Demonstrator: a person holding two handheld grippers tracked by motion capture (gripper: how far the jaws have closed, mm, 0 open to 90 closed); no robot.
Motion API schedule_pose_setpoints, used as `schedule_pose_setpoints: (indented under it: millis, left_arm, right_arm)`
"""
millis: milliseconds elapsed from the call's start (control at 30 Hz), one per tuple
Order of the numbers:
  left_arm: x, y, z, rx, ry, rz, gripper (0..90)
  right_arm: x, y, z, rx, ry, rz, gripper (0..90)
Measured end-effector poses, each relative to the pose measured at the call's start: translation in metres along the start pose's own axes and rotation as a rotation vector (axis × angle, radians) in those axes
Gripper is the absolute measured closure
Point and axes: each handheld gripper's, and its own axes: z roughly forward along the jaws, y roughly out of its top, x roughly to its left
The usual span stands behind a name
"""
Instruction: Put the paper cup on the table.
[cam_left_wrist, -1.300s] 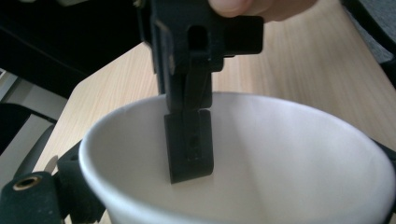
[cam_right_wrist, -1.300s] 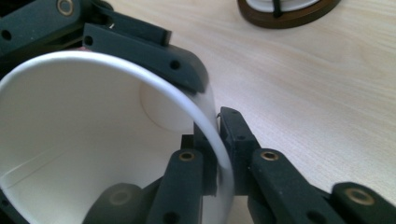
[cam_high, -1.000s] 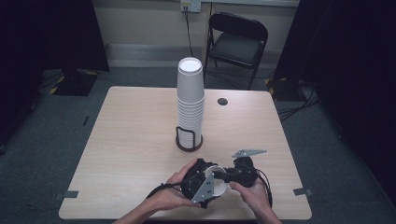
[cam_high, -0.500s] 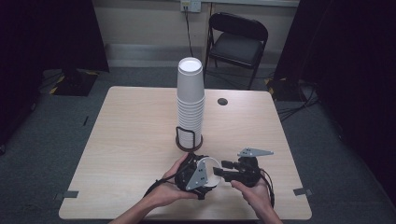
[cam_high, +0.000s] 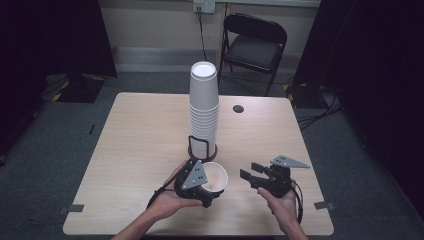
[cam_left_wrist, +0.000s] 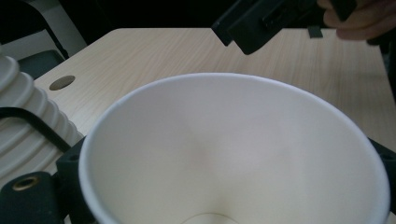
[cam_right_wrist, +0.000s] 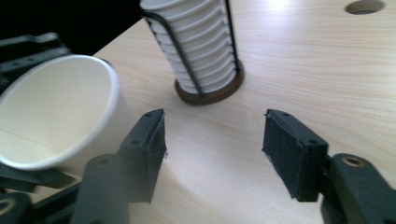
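My left tongs (cam_high: 212, 192) grip a white paper cup (cam_high: 214, 177) beside the cup stack (cam_high: 204, 112); my right tongs (cam_high: 248, 173) have just been opening, nothing between them.

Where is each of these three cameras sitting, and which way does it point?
High view: above the person's side, looking forward and down on the table; both forearms, left tool holding a paper cup, right tool.
Left gripper view: rides the left tool, looking into the cup.
Right gripper view: rides the right tool, jaws apart, facing the cup stack.
Shared: all show the cup and the stack.
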Motion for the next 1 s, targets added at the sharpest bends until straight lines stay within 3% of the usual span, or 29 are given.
schedule_pose_setpoints:
  millis: [100,233,533,833,1000]
  left_arm:
    - [0.008,0.002,-0.010,-0.026,0.008,-0.031,9.2]
    - [0.020,0.002,-0.025,-0.056,0.026,-0.100,9.2]
    - [0.044,-0.004,-0.045,-0.072,0.097,-0.139,9.1]
    - [0.068,-0.008,-0.073,-0.077,0.137,-0.171,9.1]
    - [0.082,-0.013,-0.087,-0.096,0.186,-0.235,9.1]
  right_arm:
    - [-0.004,-0.002,0.000,0.001,-0.029,0.006,33.0]
    - [-0.009,-0.005,0.000,0.010,-0.053,0.013,28.0]
    - [-0.015,-0.009,-0.003,0.037,-0.086,0.014,21.1]
    - [-0.019,-0.010,-0.004,0.055,-0.125,0.026,18.6]
    - [-0.019,-0.010,-0.005,0.050,-0.129,0.023,16.9]
